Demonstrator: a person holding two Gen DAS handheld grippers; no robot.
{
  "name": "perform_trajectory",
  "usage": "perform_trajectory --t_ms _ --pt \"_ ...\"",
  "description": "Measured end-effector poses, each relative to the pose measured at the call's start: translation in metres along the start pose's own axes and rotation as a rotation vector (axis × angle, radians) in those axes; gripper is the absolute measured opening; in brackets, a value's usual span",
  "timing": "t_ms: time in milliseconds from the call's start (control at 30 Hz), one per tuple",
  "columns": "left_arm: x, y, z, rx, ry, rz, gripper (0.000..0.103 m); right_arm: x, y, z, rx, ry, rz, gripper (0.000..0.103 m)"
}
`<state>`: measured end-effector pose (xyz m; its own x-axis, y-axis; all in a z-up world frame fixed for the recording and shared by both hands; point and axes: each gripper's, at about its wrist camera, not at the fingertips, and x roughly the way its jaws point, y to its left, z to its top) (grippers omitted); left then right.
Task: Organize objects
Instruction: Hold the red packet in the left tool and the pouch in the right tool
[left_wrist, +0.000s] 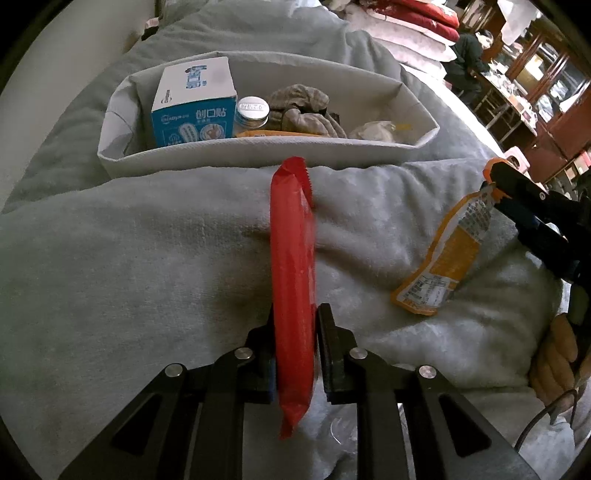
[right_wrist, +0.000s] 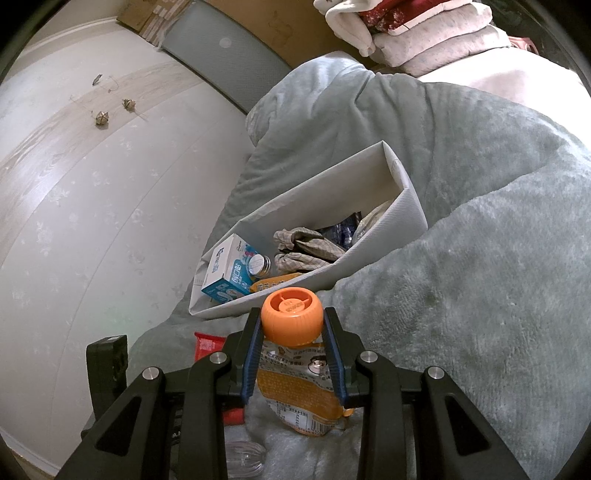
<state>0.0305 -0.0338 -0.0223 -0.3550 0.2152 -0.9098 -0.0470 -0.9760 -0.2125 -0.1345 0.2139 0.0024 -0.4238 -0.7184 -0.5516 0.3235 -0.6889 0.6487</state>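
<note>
Two tools — one packet (left_wrist: 293, 280), one pouch (right_wrist: 295, 384).

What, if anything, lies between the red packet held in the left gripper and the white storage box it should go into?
Nothing visible blocks the way. The left gripper holds the red packet, and only bare grey blanket lies between its tip and the near wall of the white box. That wall must be cleared. The orange pouch lies off to the right.
</note>
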Motion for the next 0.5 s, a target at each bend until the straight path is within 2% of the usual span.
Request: perform_trajectory --t_ms 500 --pt "-0.0024 0.0021 0.0015 -0.012 -0.011 -0.005 0.017 0.0009 -0.0005 0.0008 0.002 0.001 0.002 0.031"
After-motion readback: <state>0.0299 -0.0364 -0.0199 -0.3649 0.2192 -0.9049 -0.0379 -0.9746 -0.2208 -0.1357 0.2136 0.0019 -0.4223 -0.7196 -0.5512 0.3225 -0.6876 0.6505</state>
